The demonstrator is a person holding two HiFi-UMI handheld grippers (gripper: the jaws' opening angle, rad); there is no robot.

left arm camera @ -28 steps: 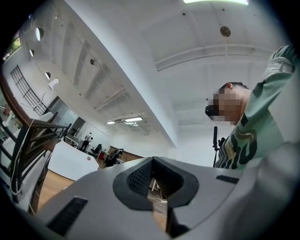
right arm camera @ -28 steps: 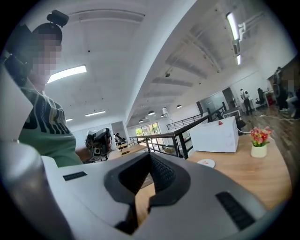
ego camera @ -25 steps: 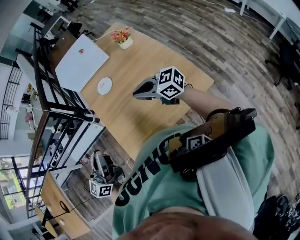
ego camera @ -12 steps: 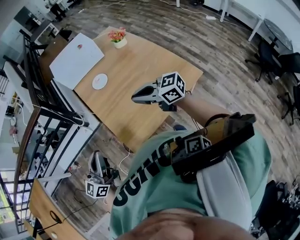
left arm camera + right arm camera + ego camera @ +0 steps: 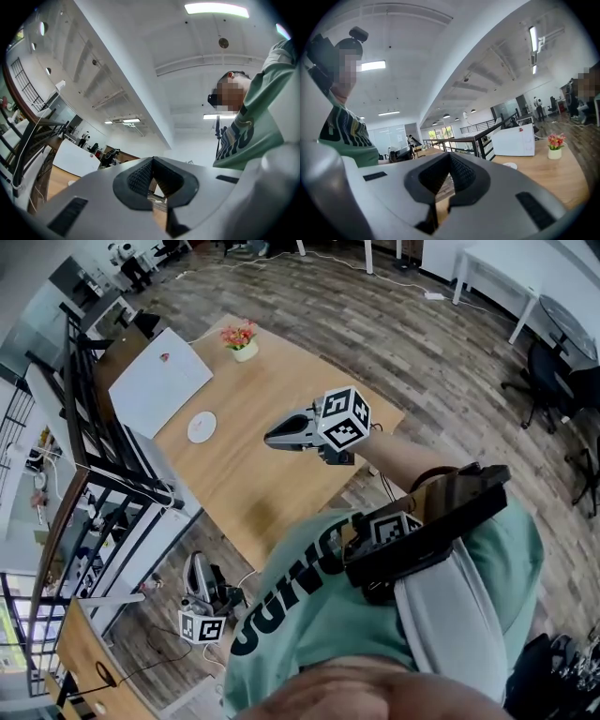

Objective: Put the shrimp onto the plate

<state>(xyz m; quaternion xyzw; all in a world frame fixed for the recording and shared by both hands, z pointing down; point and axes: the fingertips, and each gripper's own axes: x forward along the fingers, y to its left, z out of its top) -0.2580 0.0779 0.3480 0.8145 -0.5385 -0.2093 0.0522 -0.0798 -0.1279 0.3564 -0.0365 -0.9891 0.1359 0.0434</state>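
Wooden table [image 5: 281, 381] with a small round white plate [image 5: 201, 427] lying flat on it, toward the far-left side, between a little flower pot [image 5: 244, 341] and the table's left edge, near a white box [image 5: 159, 381]. The plate looks bare from here. As for the shrimp, I honestly can't pick it out in any view, so I can't tell you which way it points or how its long axis runs.

Claws next. The right gripper [image 5: 269, 438] is held out over the table, roughly mid-table on the near side, with its tips aimed left in the head view. It's well apart from the plate and not touching anything. In the right gripper view its jaws are pinched fully together with the pads meeting at the tip, and nothing's caught between them. You can see the plate and the flower pot out past them on the tabletop.

The left gripper [image 5: 152, 160] hangs down low by the person's side, off the table and over the wood-plank floor [image 5: 450, 352]. It's tilted up a bit, so its own view is mostly ceiling plus the person's green shirt [image 5: 253, 126]. Jaws closed tip to tip there too, gripping nothing.
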